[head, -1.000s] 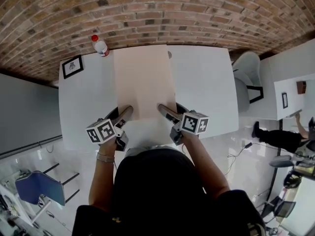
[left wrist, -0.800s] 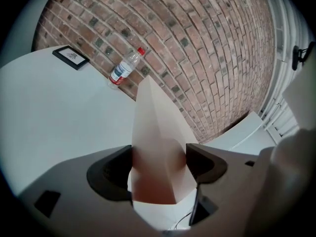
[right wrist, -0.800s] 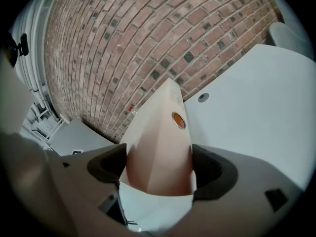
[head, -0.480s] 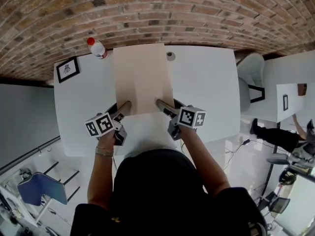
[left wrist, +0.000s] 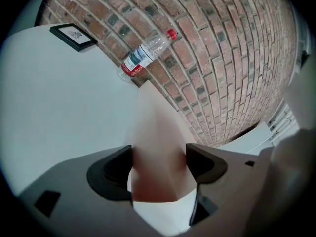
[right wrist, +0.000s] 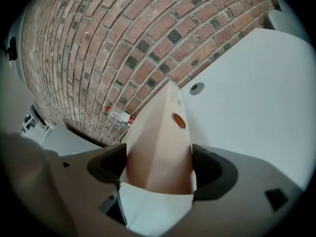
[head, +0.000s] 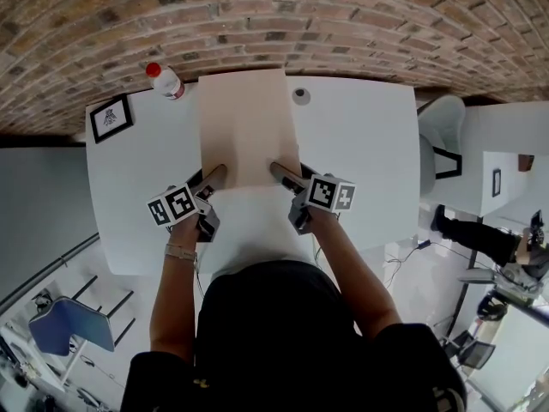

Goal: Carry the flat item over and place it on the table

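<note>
A pale beige flat board (head: 244,127) stretches over the white table (head: 360,144), from my grippers to the brick wall side. My left gripper (head: 214,177) is shut on its near left corner and my right gripper (head: 279,172) on its near right corner. In the left gripper view the board (left wrist: 158,142) fills the gap of the left gripper (left wrist: 159,164). The right gripper view shows the board (right wrist: 158,147), with a round brown spot (right wrist: 178,121), clamped in the right gripper (right wrist: 159,167). Whether the board touches the table I cannot tell.
A plastic bottle (head: 163,80) with a red cap stands at the table's far left by the brick wall. A small black picture frame (head: 110,117) lies at the left edge. A round cable grommet (head: 299,95) sits right of the board. A white chair (head: 442,123) stands beyond the right edge.
Both grippers and the board have moved a little away from the person's body, farther over the table toward the wall. The grommet now shows fully beside the board.
</note>
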A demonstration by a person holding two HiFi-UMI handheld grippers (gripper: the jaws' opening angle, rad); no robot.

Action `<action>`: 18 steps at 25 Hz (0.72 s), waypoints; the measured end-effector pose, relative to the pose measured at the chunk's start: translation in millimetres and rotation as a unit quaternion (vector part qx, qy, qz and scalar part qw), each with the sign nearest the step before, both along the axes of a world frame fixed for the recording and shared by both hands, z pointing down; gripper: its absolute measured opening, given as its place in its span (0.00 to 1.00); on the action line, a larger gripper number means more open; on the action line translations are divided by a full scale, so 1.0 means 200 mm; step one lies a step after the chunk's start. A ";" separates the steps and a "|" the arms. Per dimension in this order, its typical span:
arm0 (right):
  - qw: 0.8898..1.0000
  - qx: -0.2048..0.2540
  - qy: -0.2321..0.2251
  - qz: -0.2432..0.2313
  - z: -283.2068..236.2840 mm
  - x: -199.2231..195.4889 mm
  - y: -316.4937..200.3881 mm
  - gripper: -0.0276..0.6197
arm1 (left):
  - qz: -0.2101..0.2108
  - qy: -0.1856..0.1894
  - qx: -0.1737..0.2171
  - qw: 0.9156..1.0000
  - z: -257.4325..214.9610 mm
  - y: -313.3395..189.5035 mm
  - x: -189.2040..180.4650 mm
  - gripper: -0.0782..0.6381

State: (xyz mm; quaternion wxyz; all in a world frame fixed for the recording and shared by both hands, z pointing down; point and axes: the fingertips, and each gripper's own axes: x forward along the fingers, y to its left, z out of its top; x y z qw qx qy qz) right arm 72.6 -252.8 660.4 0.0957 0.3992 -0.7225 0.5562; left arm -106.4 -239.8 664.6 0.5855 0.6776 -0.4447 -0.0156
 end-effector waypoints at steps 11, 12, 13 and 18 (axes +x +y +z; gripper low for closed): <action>1.000 -0.016 0.004 -0.007 0.10 -0.02 -0.06 0.69 | 0.016 -0.007 -0.001 1.000 0.08 -0.07 -0.01 0.57; 1.000 -0.017 0.005 -0.008 0.11 -0.01 -0.06 0.69 | 0.018 -0.007 -0.001 1.000 0.09 -0.07 -0.01 0.57; 1.000 -0.017 0.009 -0.008 0.12 -0.01 -0.06 0.69 | 0.018 -0.008 0.000 1.000 0.10 -0.07 -0.01 0.57; 0.996 0.017 0.089 -0.025 0.17 0.03 -0.08 0.53 | 0.052 -0.094 -0.004 0.994 0.20 -0.05 -0.03 0.57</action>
